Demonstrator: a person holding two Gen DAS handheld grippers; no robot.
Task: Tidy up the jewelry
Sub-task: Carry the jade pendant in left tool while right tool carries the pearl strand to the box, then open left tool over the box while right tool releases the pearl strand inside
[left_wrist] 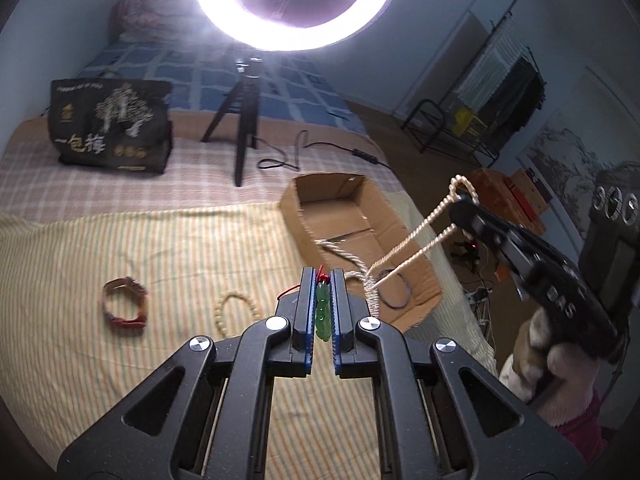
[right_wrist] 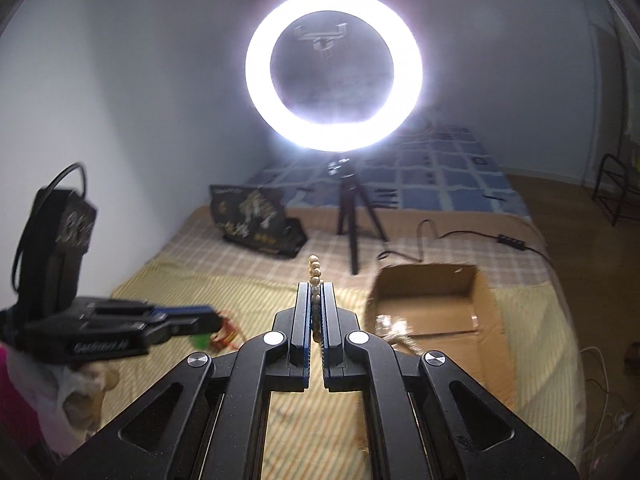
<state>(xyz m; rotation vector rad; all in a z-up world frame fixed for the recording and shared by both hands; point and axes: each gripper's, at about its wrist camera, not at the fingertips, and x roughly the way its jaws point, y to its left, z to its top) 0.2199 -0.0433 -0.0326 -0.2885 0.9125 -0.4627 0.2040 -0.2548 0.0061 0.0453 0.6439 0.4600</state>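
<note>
My left gripper [left_wrist: 323, 276] is shut on a green pendant [left_wrist: 322, 312] with a red cord, held above the striped cloth. My right gripper [right_wrist: 316, 288] is shut on a pearl bead necklace [right_wrist: 314, 270]. In the left wrist view the right gripper [left_wrist: 466, 204] lifts that necklace [left_wrist: 420, 236], whose strands hang down into the open cardboard box [left_wrist: 420, 248]. A dark bangle [left_wrist: 396, 290] lies in the box. A red-strapped watch [left_wrist: 124, 304] and a cream bead bracelet [left_wrist: 236, 312] lie on the cloth. The left gripper also shows in the right wrist view [right_wrist: 216, 320].
A ring light [right_wrist: 334, 80] on a black tripod [left_wrist: 242, 120] stands behind the box, its cable [left_wrist: 320, 152] trailing right. A black printed bag [left_wrist: 112, 124] stands at the back left. The bed's right edge drops to the floor with a rack [left_wrist: 480, 120].
</note>
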